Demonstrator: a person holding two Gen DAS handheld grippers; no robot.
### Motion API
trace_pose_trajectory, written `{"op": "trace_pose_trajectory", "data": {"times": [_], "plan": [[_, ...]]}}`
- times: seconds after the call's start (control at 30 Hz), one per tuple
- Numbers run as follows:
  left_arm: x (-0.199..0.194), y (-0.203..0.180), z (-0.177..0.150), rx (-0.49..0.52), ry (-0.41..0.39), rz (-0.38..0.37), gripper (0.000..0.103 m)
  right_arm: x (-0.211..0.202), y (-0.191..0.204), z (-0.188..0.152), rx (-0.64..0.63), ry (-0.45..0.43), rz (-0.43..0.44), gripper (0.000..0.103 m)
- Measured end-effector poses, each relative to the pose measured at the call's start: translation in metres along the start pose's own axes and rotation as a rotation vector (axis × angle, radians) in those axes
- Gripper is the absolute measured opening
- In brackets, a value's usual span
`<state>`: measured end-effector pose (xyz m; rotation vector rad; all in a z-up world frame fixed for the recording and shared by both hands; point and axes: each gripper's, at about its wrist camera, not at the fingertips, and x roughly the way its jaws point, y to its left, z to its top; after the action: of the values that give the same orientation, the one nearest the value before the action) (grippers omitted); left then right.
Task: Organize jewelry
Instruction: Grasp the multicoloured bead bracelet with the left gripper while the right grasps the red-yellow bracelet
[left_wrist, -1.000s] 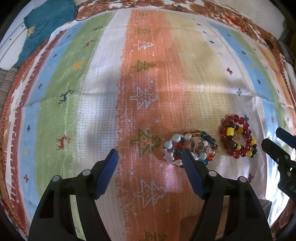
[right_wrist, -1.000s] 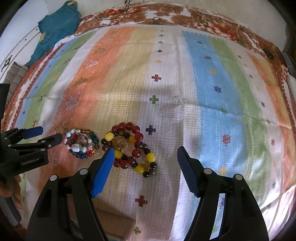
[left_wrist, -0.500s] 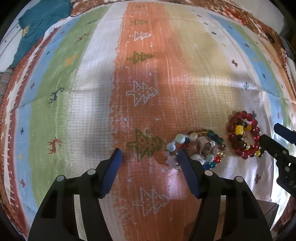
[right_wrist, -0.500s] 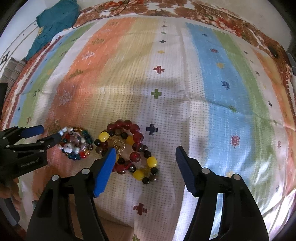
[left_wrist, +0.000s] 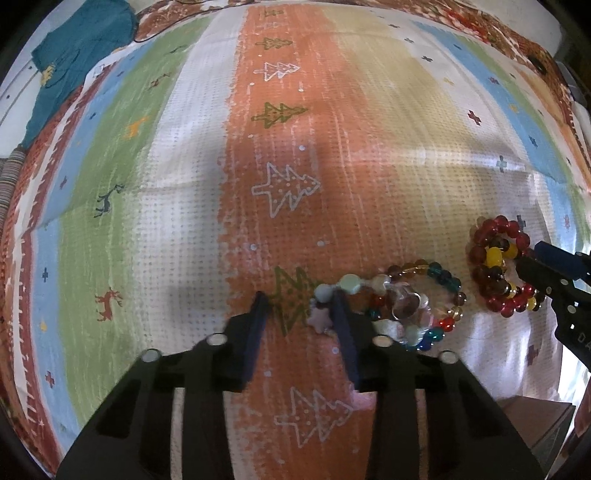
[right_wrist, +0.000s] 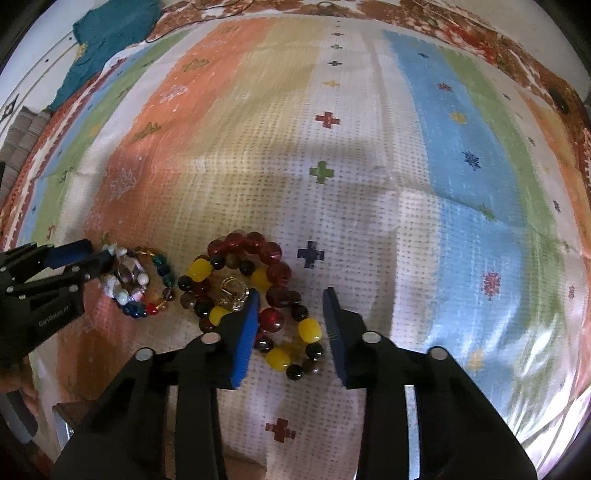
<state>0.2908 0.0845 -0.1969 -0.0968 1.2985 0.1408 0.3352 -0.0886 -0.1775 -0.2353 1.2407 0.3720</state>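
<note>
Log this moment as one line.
left hand-held gripper: closing, pastel bead bracelet edge between jaws | right hand-held gripper: closing around red-yellow bead bracelet

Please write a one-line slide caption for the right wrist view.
Right gripper closing around the red, yellow and dark bead bracelet on a striped blanket, left gripper at the mixed-bead bracelet.

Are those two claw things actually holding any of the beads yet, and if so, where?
Not yet. The left gripper is closing beside the pale multicoloured bead bracelet; the right gripper is closing around the red-and-yellow bead bracelet's near side.
</note>
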Motion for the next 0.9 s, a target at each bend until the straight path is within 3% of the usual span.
{"op": "trace_pose_trajectory", "data": {"times": [0.07,0.23,0.9], "plan": [[0.001,0.000,0.000,0.001,0.002,0.009,0.014,0.000,0.003,0.001,-0.017,0.000,-0.003,0.026],[0.001,-0.004,0.001,0.017,-0.001,0.032,0.014,-0.001,0.008,0.001,-0.043,-0.004,-0.008,0.017],[-0.042,-0.007,0.004,-0.011,-0.068,-0.057,0.014,-0.034,0.023,0.001,-0.087,-0.081,0.021,0.014]]}}
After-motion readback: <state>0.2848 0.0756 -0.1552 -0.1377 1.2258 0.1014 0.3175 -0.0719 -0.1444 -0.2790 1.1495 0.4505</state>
